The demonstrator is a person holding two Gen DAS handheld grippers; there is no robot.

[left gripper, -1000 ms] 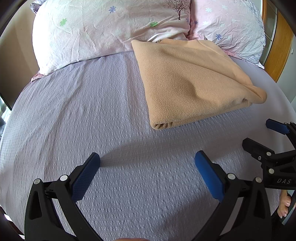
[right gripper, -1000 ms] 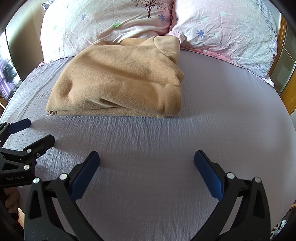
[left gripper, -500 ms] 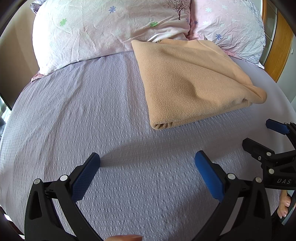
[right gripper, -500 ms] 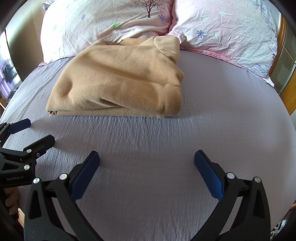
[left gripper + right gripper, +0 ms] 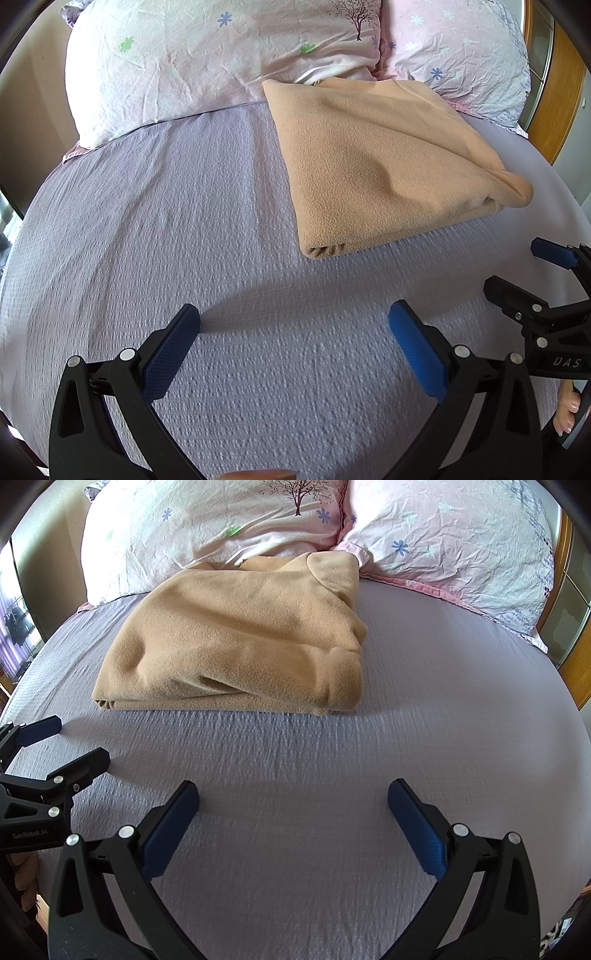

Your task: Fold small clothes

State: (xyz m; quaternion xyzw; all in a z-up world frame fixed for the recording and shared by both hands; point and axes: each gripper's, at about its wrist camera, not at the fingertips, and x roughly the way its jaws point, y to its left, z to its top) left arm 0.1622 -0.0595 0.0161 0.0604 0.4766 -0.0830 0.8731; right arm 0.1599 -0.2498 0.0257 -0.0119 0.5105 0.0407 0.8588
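A tan fleece garment lies folded into a thick rectangle on the lilac bedsheet, its far edge against the pillows. In the right wrist view the garment lies ahead and slightly left. My left gripper is open and empty, hovering over bare sheet short of the garment's near left corner. My right gripper is open and empty over bare sheet in front of the garment. Each gripper shows at the edge of the other's view: the right one, the left one.
Two pale pink floral pillows lie across the head of the bed behind the garment. A wooden frame stands at the far right. The sheet curves down at both sides.
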